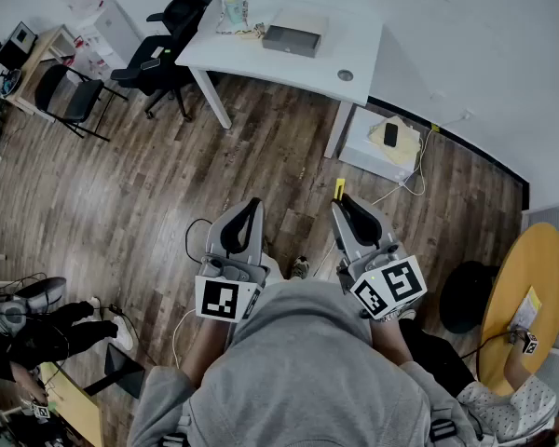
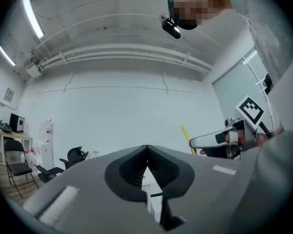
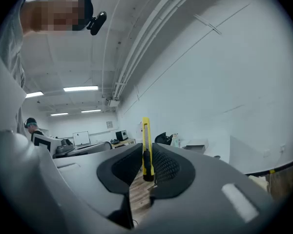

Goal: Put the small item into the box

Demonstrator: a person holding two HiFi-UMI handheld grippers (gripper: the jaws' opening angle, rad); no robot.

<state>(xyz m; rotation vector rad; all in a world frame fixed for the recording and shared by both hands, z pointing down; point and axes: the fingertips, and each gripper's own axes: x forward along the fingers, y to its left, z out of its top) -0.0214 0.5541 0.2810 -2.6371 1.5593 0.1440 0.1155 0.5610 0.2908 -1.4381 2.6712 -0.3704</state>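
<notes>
Right gripper [image 3: 147, 156] clamps yellow utility knife [image 3: 145, 133] upright between jaws. Left gripper [image 2: 146, 165] jaws pressed together, nothing between. Grey box [image 1: 293, 38] on white table [image 1: 359, 49], well apart from both.

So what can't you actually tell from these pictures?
Grey box, head view: too far off and too small to tell whether it is open.
Yellow cutter, head view: only its tip shows, and the right tongs cover the rest.
Clutter beside the box, head view: too small to name.
</notes>
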